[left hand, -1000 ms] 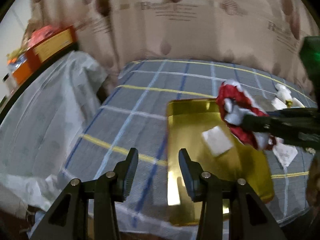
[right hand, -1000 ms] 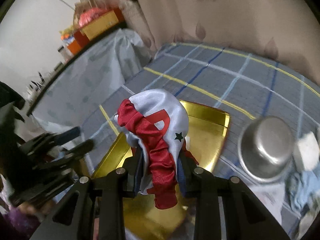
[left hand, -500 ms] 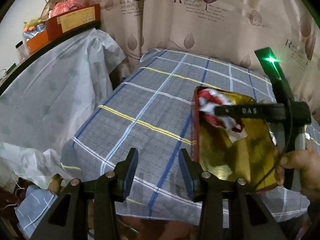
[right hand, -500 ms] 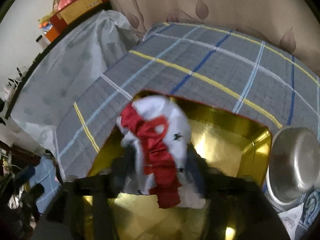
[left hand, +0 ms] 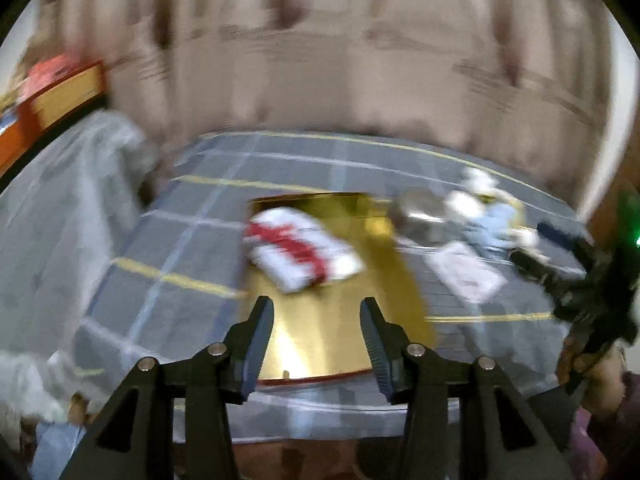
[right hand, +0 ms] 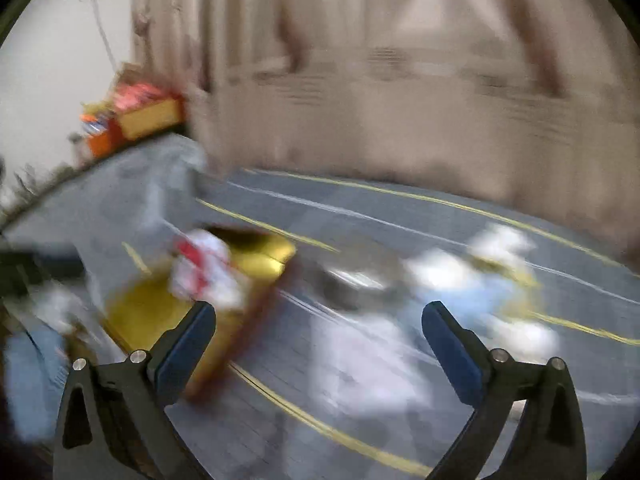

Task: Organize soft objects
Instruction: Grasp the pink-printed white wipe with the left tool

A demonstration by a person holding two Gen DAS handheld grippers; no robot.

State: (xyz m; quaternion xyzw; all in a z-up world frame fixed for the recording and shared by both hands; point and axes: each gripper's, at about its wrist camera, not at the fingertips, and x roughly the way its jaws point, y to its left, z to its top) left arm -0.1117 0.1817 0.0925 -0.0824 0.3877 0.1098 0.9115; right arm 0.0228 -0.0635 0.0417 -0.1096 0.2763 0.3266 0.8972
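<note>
A red and white satin cloth (left hand: 301,249) lies in the gold tray (left hand: 320,340) on the plaid table; it also shows blurred in the right wrist view (right hand: 204,272) on the tray (right hand: 140,308). My left gripper (left hand: 317,320) is open and empty over the tray's near end. My right gripper (right hand: 319,324) is wide open and empty, right of the tray; it shows at the right edge of the left wrist view (left hand: 560,264). More soft pieces, white and light blue (right hand: 472,284), lie to the right.
A steel bowl (left hand: 420,216) stands right of the tray, with a white flat piece (left hand: 464,276) in front of it. A curtain hangs behind the table. A plastic-covered bench (left hand: 60,208) with boxes stands at the left.
My right gripper has opened and let go of the red and white cloth, which now lies in the tray. The gripper has drawn back to the right. Both views are blurred by motion.
</note>
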